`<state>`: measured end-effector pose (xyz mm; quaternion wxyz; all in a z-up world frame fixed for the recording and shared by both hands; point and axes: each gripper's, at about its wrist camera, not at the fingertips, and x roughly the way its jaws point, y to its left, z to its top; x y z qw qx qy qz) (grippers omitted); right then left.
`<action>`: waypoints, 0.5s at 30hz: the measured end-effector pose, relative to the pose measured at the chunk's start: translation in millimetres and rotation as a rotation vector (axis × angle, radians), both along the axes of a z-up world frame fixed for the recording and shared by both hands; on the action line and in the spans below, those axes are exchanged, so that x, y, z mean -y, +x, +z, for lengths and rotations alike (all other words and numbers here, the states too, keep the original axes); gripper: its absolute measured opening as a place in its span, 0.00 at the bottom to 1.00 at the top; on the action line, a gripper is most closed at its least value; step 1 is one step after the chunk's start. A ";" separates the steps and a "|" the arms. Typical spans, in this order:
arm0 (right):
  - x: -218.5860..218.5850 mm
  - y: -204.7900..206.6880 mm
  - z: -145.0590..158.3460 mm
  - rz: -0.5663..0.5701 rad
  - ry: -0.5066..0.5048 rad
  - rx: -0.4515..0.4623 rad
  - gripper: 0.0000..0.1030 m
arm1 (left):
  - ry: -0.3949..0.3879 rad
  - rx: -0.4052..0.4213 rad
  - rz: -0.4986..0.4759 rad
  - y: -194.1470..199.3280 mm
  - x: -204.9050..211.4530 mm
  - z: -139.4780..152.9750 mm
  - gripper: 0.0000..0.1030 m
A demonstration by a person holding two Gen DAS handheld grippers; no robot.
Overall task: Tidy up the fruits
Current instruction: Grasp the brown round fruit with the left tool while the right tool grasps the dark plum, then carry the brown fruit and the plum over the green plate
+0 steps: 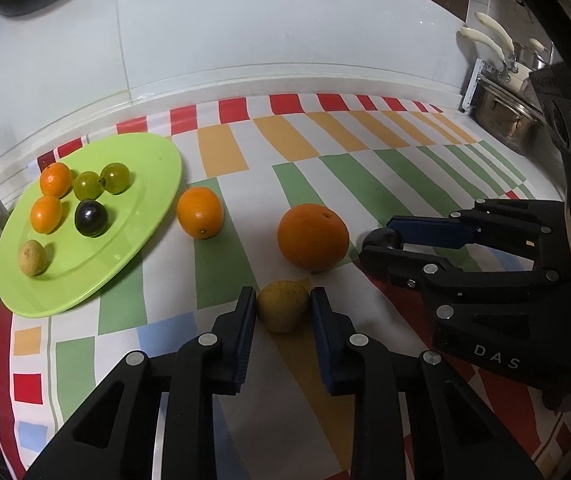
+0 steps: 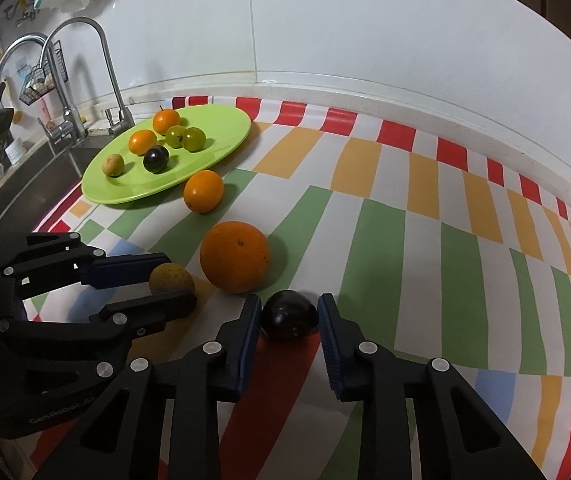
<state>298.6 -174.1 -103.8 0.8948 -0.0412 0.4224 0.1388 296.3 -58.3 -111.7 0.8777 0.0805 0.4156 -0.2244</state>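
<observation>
A green plate (image 1: 145, 184) (image 2: 221, 128) at the left holds several small fruits: two small oranges, two green grapes, a dark plum and a tan fruit. My left gripper (image 1: 282, 308) is shut on a small yellow-brown fruit (image 1: 283, 310) (image 2: 171, 278) resting on the cloth. My right gripper (image 2: 289, 316) is shut on a dark plum (image 2: 289, 316) (image 1: 383, 238), also on the cloth. A large orange (image 1: 312, 237) (image 2: 234, 256) lies between the grippers and a smaller orange (image 1: 200, 212) (image 2: 203, 191) lies beside the plate.
A striped, chequered cloth (image 1: 365, 172) covers the counter. A sink with taps (image 2: 81, 80) is at the left past the plate. Steel pots (image 1: 501, 116) stand at the far right. A white tiled wall (image 1: 245, 20) runs behind.
</observation>
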 end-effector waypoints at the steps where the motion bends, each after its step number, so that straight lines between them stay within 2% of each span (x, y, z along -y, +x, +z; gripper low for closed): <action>1: 0.3 -0.6 -0.1 -0.002 0.002 0.000 0.29 | -0.001 0.001 0.003 -0.7 -1.1 0.3 0.27; 8: 1.5 -9.1 3.8 -0.009 0.023 -0.003 0.29 | -0.012 0.021 0.029 -10.1 -5.8 12.2 0.27; 15: -1.7 -25.3 19.0 -0.004 0.027 0.032 0.29 | -0.021 0.054 0.056 -27.1 -14.8 29.8 0.27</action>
